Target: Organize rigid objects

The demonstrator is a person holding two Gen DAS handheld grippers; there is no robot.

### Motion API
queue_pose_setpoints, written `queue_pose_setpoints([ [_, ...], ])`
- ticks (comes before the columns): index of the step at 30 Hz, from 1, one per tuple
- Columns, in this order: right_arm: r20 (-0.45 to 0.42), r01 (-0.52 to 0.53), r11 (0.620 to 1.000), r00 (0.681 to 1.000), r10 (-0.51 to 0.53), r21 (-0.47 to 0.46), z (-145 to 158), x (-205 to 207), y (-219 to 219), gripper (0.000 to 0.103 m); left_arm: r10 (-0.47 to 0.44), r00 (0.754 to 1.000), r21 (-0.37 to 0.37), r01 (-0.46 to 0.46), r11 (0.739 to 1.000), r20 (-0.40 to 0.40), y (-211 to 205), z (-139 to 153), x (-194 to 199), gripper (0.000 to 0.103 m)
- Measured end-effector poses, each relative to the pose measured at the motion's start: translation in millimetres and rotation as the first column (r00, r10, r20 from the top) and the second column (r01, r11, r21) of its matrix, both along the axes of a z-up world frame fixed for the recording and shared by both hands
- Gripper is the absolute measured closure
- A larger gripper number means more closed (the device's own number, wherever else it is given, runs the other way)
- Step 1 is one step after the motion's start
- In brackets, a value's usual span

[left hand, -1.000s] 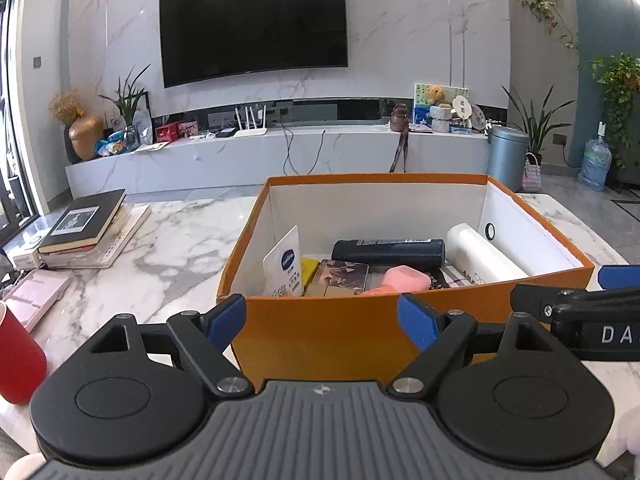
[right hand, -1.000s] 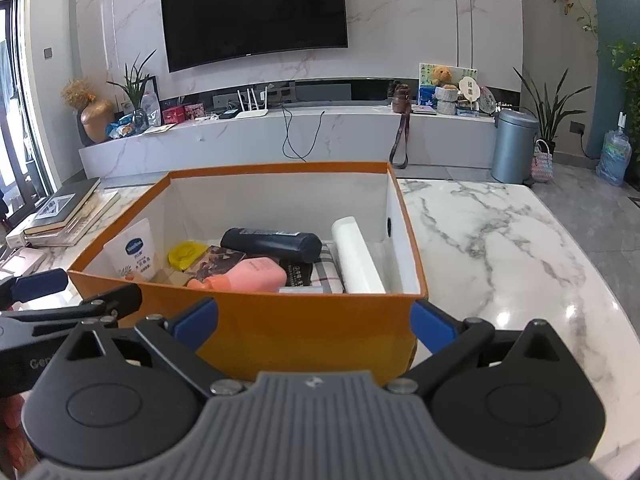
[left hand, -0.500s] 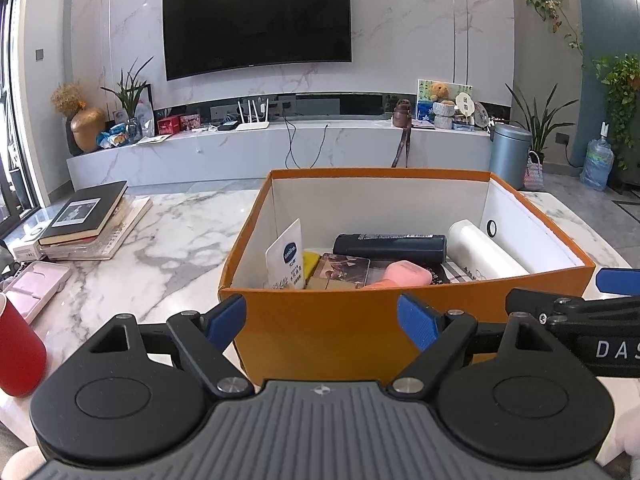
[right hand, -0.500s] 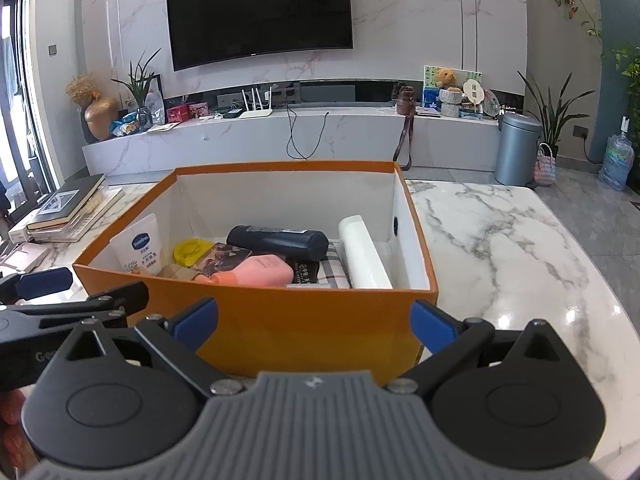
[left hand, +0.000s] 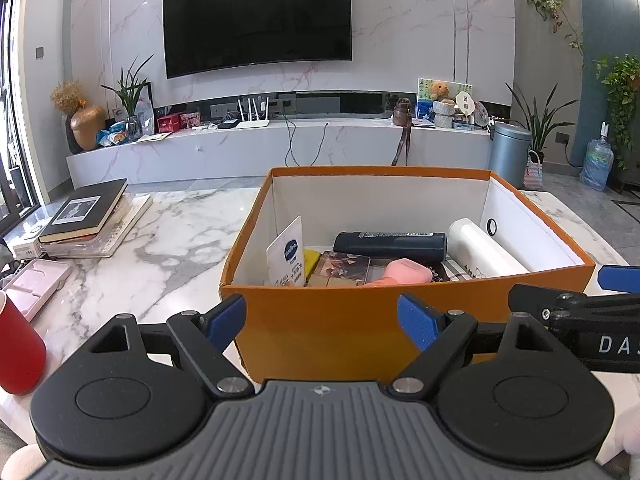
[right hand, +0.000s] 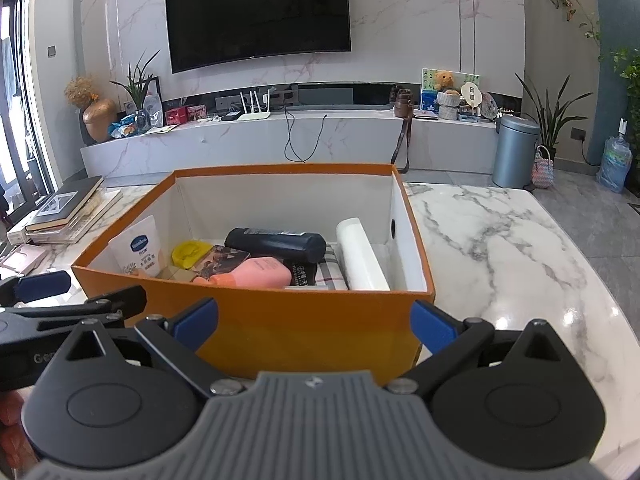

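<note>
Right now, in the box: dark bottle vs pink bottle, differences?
The dark bottle is near-black and longer; the pink bottle is salmon pink and shorter. The dark bottle lies farther back, the pink bottle nearer the front wall. Both lie on their sides inside the orange box, touched by neither gripper.

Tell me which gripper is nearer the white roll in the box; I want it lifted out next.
Right. The right gripper faces the box's near wall toward the end where the white roll lies. The left gripper sits further toward the pouch end.
</note>
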State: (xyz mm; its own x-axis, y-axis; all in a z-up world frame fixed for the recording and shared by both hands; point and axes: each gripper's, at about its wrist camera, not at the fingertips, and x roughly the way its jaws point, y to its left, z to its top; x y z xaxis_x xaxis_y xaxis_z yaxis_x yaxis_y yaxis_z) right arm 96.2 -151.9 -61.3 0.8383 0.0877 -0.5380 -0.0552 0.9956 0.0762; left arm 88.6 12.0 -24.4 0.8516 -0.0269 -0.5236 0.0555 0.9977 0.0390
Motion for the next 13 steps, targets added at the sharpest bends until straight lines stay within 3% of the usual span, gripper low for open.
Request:
queue_pose_setpoints([
  [13, -0.003, 0.0, 1.0, 1.0, 0.0, -0.003, -0.8, 0.4, 0.1, 0.002, -0.007, 1.0, 0.001, 0.007, 1.0, -0.003, -0.2, -1.6, -1.9, 0.003],
])
